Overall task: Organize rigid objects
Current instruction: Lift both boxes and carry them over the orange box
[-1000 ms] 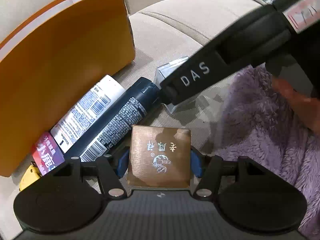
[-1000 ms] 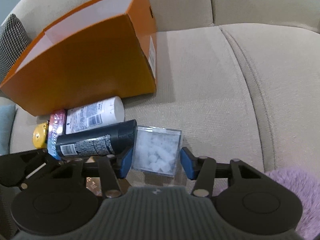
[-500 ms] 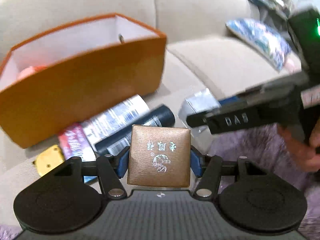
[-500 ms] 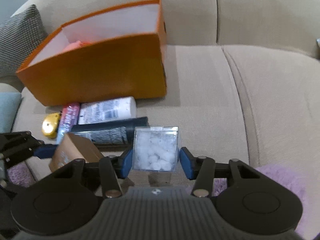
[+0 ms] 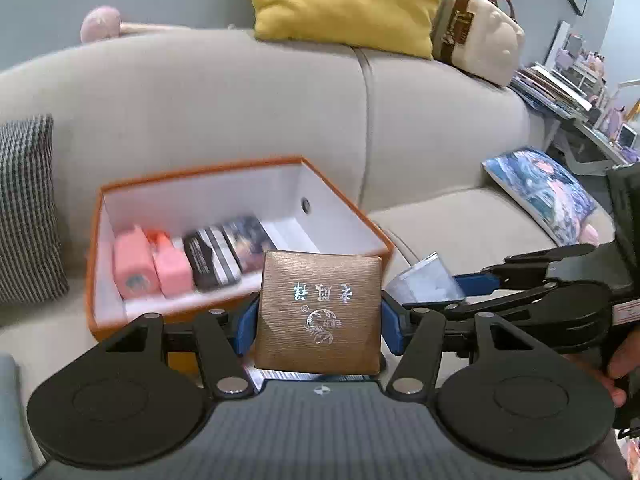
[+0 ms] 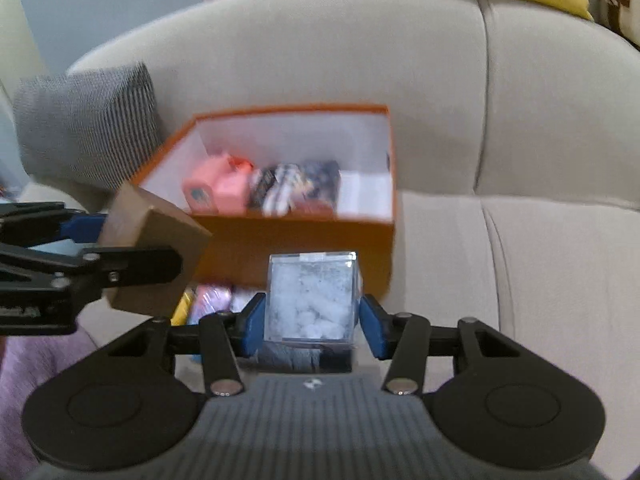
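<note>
Between the blue pads of the left gripper (image 5: 318, 322) sits a square bronze box (image 5: 319, 312) with silver characters on its lid; both pads press on its sides, so this gripper is closed on it. The right gripper (image 6: 311, 324) is closed in the same way on a clear cube (image 6: 310, 298) filled with small white pieces. Both things are held up in the air, in front of the open orange box (image 5: 376, 236) that stands on the beige sofa (image 5: 240, 92).

Only the left wrist view shows the person's fingers (image 5: 618, 364) on the handle at the right edge, the yellow cushion (image 5: 344, 0) and a cream bag (image 5: 480, 34) on the sofa back, and a printed pillow (image 5: 540, 196) on the seat. Only the right wrist view shows the items that lie on the seat before the orange box: a yellow thing (image 6: 182, 310) and a pink package (image 6: 212, 300), partly hidden behind the gripper. It also shows the bronze box from the side, tilted, near the left front corner of the orange box.

Inside the orange box, pink items (image 5: 152, 264) and dark striped boxes (image 5: 224, 254) stand in a row at the left and middle. The right part of its white floor (image 5: 296, 228) is bare. A checked grey cushion (image 6: 84, 124) leans close to the left wall of the box; to the right of the box the seat is open.
</note>
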`<state>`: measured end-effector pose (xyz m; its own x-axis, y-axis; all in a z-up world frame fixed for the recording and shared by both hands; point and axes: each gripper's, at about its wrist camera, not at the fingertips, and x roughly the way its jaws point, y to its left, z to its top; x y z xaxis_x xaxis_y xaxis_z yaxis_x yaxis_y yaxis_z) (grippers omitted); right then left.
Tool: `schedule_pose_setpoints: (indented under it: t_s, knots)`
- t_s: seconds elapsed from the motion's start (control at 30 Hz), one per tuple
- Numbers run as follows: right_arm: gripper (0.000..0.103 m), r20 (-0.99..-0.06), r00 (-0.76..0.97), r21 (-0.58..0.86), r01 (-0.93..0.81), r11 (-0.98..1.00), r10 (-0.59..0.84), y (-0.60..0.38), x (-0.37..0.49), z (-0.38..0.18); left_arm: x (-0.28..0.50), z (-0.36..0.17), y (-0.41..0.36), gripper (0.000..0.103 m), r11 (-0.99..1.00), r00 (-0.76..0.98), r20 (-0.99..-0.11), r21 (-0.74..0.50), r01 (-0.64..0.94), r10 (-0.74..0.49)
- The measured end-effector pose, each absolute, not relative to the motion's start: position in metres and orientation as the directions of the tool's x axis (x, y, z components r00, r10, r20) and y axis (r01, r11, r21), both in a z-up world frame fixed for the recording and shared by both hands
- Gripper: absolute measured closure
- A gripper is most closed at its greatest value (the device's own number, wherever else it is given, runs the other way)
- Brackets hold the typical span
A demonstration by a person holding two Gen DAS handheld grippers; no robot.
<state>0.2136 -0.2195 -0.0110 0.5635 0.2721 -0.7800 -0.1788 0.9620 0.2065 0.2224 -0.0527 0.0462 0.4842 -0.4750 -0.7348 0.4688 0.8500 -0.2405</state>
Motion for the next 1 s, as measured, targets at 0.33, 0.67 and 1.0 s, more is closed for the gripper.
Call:
schedule_pose_setpoints:
  t_s: [0.33,0.67,1.0]
  knots:
    - [0.052,-0.758,0.609,0.137,-0.203,0.970,0.234,-0.228,0.285,0.013,0.307,0.032,-0.063,0.034,0.861,0.413,-0.775,-0.321,0.395,-0.478]
    - [0.052,-0.766,0.617,0.111,-0.150,0.982,0.180,-0.255,0.359,-0.011,0.392,-0.032,-0.101,0.034,0.875,0.304,-0.824,-0.417,0.245,-0.478]
    - [0.052,-0.784,0.605,0.091,-0.109,0.990,0.139,-0.265,0.402,-0.044,0.438,-0.090,-0.133,0.034,0.888,0.248,-0.853,-0.451,0.095,-0.460]
